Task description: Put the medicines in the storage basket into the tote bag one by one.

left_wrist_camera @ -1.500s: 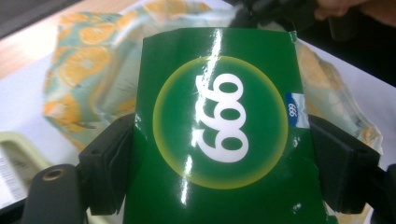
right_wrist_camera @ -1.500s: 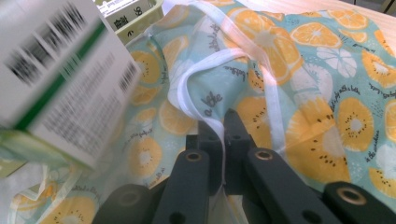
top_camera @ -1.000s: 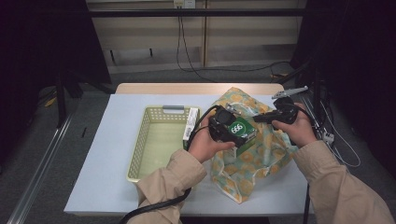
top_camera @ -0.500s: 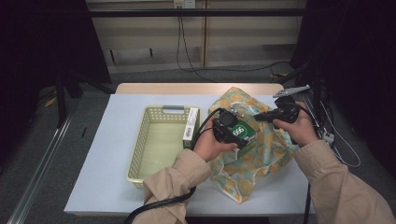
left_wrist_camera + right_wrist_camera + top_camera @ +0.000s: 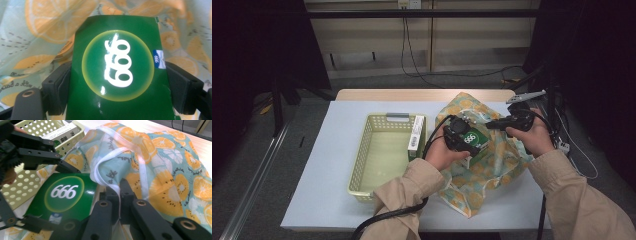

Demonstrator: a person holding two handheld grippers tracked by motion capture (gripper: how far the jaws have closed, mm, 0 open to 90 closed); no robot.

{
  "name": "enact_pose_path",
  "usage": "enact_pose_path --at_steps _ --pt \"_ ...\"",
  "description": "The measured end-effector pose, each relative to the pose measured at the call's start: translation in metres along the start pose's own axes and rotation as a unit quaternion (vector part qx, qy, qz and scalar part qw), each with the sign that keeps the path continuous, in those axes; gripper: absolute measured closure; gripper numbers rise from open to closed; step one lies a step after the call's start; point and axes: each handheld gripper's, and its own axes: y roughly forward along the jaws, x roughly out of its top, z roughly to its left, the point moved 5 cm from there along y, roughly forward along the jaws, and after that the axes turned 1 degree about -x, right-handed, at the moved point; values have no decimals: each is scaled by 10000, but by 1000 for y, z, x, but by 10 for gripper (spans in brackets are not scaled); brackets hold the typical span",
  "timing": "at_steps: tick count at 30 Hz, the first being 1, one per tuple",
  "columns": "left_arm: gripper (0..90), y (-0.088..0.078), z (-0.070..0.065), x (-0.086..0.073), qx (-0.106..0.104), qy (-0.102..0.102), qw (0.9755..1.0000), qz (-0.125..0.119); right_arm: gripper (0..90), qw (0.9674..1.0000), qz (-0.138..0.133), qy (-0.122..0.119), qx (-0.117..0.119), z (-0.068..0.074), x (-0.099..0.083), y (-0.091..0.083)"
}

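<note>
Sinking slightly, green box (image 5: 475,141) lower.

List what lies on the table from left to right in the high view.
Yellow basket → white box standing in the basket's right side → left gripper holding the green box → right gripper clamped on the fruit-print bag.

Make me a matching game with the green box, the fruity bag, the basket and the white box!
Things:
1. green box
2. fruit-print bag
3. yellow basket
4. white box

States:
A. leaning inside the basket against its right wall
B. its white edge pinched in the right claw
C. clamped between the jaws of the left claw
D. standing on the table left of the bag

Pairs: 1-C, 2-B, 3-D, 4-A
</note>
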Motion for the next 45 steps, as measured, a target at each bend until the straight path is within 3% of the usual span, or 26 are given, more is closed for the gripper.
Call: enact_pose_path --at_steps 9,16,18,19,25,28,29,32,35,41,43,45 --pt "178 1 11 1 171 -136 9997 -65 895 10000 -14 -22 3 1 2 -1" --pt "177 7 14 2 153 -54 9999 28 895 10000 -16 -19 18 3 3 0" --pt "177 10 14 3 124 -115 9999 -11 895 10000 -11 -20 16 3 3 1" --pt "176 11 15 3 159 -44 9998 70 896 10000 -18 -14 18 3 3 1" --pt "175 19 22 11 220 -85 9997 31 896 10000 -33 -4 39 2 3 -1" --pt "175 21 29 17 391 -127 9991 -69 896 10000 -51 19 36 1 4 -2" --pt "174 22 32 20 560 -150 9982 -183 895 10000 -57 35 35 0 4 -3" --pt "160 25 39 28 720 -189 9963 -432 895 10000 -68 40 43 0 5 -2" --pt "133 29 39 28 630 -330 9968 -351 895 10000 -60 40 43 1 6 0" --pt "111 11 25 22 370 -42 9992 -168 895 10000 -14 38 24 2 4 3" --pt "111 3 21 19 249 -83 9996 -139 895 10000 -20 42 16 2 4 4" --pt "116 -8 20 14 260 -22 9996 -48 895 10000 7 10 0 3 3 5"
